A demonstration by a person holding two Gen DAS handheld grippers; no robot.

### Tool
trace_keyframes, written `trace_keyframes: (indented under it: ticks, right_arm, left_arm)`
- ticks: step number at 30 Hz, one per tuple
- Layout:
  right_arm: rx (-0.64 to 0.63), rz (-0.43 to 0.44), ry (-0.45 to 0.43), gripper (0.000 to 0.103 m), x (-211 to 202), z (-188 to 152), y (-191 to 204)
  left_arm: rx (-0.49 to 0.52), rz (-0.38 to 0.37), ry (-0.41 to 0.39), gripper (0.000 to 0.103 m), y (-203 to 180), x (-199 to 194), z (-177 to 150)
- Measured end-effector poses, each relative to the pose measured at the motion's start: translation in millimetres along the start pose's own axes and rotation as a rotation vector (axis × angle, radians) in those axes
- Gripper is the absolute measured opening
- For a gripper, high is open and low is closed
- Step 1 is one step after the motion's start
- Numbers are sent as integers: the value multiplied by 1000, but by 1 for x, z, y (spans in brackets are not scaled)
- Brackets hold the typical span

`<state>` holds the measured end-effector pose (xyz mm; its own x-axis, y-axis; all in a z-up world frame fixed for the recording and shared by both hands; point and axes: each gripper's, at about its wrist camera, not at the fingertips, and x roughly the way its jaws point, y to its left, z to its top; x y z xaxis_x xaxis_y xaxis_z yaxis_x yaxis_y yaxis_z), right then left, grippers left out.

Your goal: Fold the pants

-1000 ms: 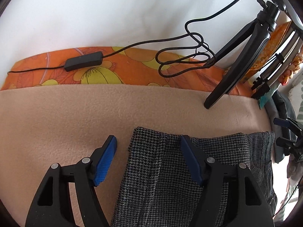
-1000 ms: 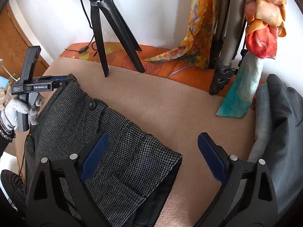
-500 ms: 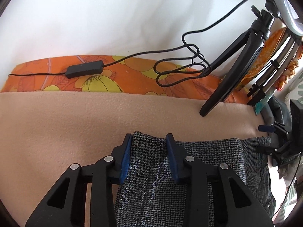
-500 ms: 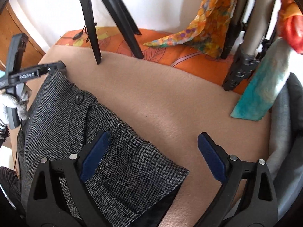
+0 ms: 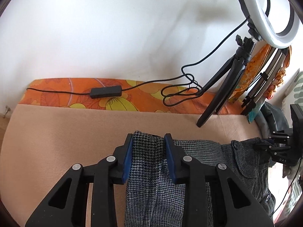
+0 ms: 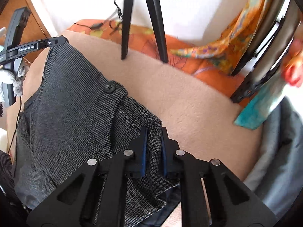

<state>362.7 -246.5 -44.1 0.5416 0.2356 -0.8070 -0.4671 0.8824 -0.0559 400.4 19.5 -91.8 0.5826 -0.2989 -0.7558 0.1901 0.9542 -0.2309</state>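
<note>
Between the blue pads of the left tongs (image 5: 147, 151) a bunched corner of the pants (image 5: 198, 162) is pinched, the jaws drawn in close on the cloth. The right tongs (image 6: 153, 147) are likewise closed on a fold of the same houndstooth fabric at its far right corner, near the waistband button (image 6: 109, 86). The pants are spread on the beige blanket (image 5: 66, 132), with both gripped corners raised off it. Only a narrow edge appears to be held in each grip, so the cloth could be lost from either pair if the two are pulled apart too hard. The dark lining (image 6: 166, 208) seen hanging below the right tongs could be left folded crookedly inside. Beyond the pants, a tripod leg (image 5: 214, 104) is planted on the far edge of the blanket, and a looped cable (image 5: 180, 94) lies on the orange floral sheet (image 5: 56, 92); either might be caught or tipped if the fabric is swung far. At the right, a grey garment (image 6: 280, 170) lies close enough to be dragged along.
</note>
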Motion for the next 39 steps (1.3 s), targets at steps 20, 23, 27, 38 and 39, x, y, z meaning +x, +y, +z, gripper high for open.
trace_keyframes:
  ticks: [20,23,27,38,39]
  right_arm:
    - [-105,-127,-254,11,-158,-40,55]
    - [-119,-131,-275,11,-174,-52,67]
    - [-154,-148,-299,11,-195,-77,86]
    - [-265,-177,-315,11,-226,-166,136]
    - [-277,-183,-307,11,-225,-175,142]
  left_arm:
    - [35,-46,-195,29,-25,-170,-36]
    - [45,-44,-212,29,-32,-192,-48]
    - [58,-43,-234,29,-39,-220,-68]
    - [77,-72,-227,29,-55,-266,-150]
    - [80,-73,-218,29,-56,-267,-159]
